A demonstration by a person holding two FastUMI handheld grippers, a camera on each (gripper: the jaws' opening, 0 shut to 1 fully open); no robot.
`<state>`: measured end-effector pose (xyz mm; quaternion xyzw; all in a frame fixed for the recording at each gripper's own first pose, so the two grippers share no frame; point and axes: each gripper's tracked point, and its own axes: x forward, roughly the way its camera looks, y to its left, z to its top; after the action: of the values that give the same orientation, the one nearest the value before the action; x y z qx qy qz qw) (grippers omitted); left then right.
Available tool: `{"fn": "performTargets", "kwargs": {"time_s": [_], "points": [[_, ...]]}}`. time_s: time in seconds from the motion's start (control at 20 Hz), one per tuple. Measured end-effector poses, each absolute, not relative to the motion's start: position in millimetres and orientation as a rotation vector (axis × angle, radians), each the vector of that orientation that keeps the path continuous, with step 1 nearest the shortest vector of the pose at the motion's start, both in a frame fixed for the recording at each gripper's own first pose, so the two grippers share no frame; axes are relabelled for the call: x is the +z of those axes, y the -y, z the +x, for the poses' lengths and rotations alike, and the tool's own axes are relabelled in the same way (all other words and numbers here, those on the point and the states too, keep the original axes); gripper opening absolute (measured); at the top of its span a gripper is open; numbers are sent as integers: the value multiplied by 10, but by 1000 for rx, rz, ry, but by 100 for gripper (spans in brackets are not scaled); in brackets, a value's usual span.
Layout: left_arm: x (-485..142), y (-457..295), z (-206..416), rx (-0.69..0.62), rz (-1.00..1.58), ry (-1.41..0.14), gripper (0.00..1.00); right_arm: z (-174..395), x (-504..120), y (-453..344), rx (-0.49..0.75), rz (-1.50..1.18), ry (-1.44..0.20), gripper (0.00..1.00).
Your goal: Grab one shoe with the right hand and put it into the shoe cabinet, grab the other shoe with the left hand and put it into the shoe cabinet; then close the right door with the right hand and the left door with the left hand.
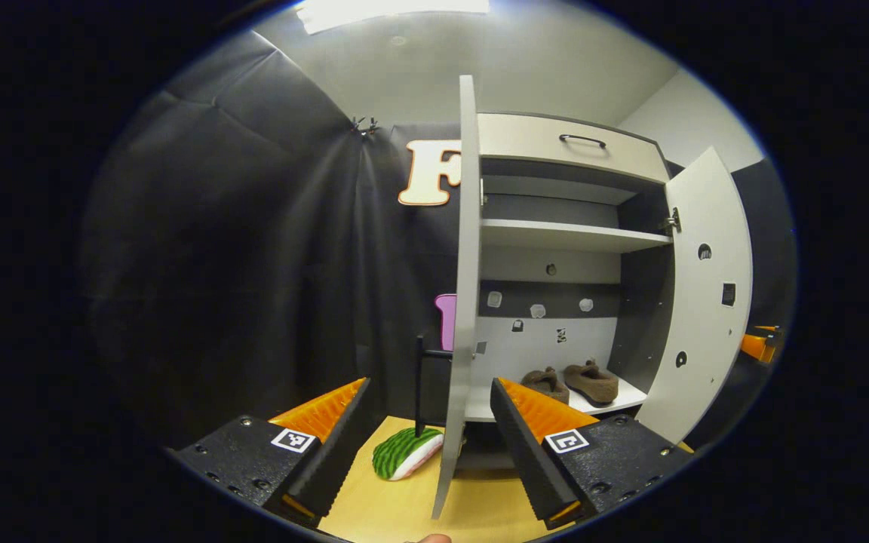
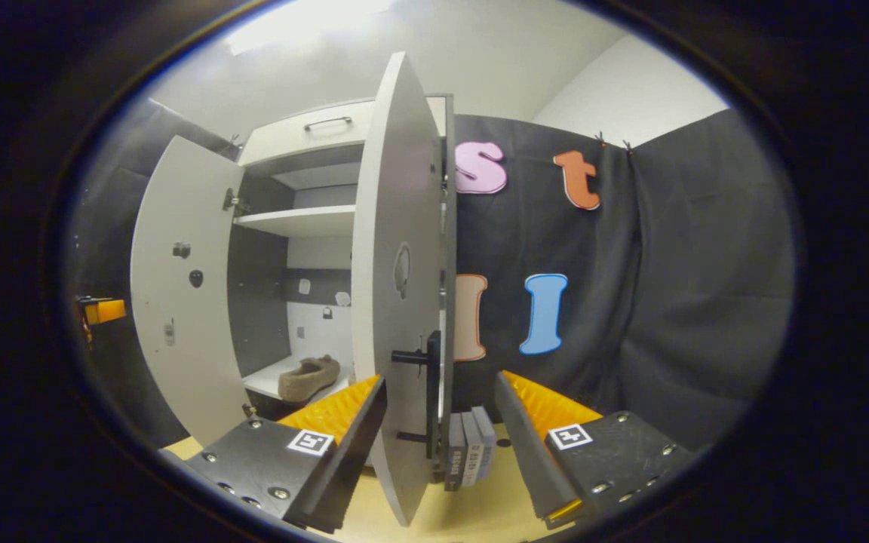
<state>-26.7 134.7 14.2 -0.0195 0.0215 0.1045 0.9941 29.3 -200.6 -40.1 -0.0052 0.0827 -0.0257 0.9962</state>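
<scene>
1. The left gripper view rides on the left tongs [image 1: 431, 422] and looks forward, level, at the pale two-door shoe cabinet [image 1: 570, 143], close to the near edge of its open left door [image 1: 467, 302], which stands between the fingers.
2. The right gripper view rides on the right tongs [image 2: 442, 418], likewise close to the edge of the open right door [image 2: 397, 286] and facing the cabinet.
3. Both views share the cabinet interior, its white shelf [image 1: 566, 235], the brown felt shoes [image 1: 589, 381] on the bottom board, and the light wooden tabletop [image 1: 397, 505].
</scene>
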Motion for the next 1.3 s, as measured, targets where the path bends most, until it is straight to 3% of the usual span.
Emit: {"fn": "performTargets", "kwargs": {"time_s": [0.05, 0.1, 0.15, 0.25, 0.3, 0.4, 0.45, 0.5, 0.6, 0.7, 0.75, 0.85, 0.9, 1.15, 1.25, 1.3], "points": [[141, -1388, -293, 219, -42, -43, 95, 302, -406, 1978, -41, -6, -165, 83], [138, -1429, -323, 230, -44, -46, 90, 311, -413, 1947, -30, 2, -163, 83], [114, -1462, -353, 240, -43, -49, 95, 320, -423, 1914, -19, 10, -163, 83], [105, -1508, -386, 253, -46, -55, 95, 352, -425, 1852, 1, 27, -166, 83], [90, -1511, -385, 255, -49, -55, 90, 358, -434, 1814, 12, 32, -169, 82], [88, -1519, -404, 259, -58, -52, 90, 400, -446, 1747, 29, 32, -169, 82], [86, -1531, -417, 261, -62, -50, 90, 422, -448, 1718, 35, 35, -172, 88], [81, -1536, -428, 263, -69, -49, 90, 441, -462, 1672, 44, 38, -174, 83], [80, -1563, -500, 272, -80, -50, 90, 490, -471, 1590, 60, 37, -176, 83], [49, -1635, -561, 289, -87, -53, 95, 548, -498, 1577, 53, 19, -181, 88], [23, -1654, -545, 299, -88, -55, 95, 573, -517, 1565, 51, 16, -181, 83], [3, -1753, -617, 325, -97, -58, 90, 617, -535, 1525, 65, 42, -184, 83], [16, -1796, -657, 336, -103, -57, 90, 630, -560, 1499, 75, 58, -187, 88], [-36, -1907, -765, 371, -129, -64, 95, 743, -597, 1340, 121, 102, -196, 88], [-60, -1923, -766, 375, -130, -71, 90, 803, -612, 1270, 136, 93, -200, 88], [-68, -1936, -769, 378, -129, -73, 95, 823, -618, 1240, 143, 88, -202, 88]]}}
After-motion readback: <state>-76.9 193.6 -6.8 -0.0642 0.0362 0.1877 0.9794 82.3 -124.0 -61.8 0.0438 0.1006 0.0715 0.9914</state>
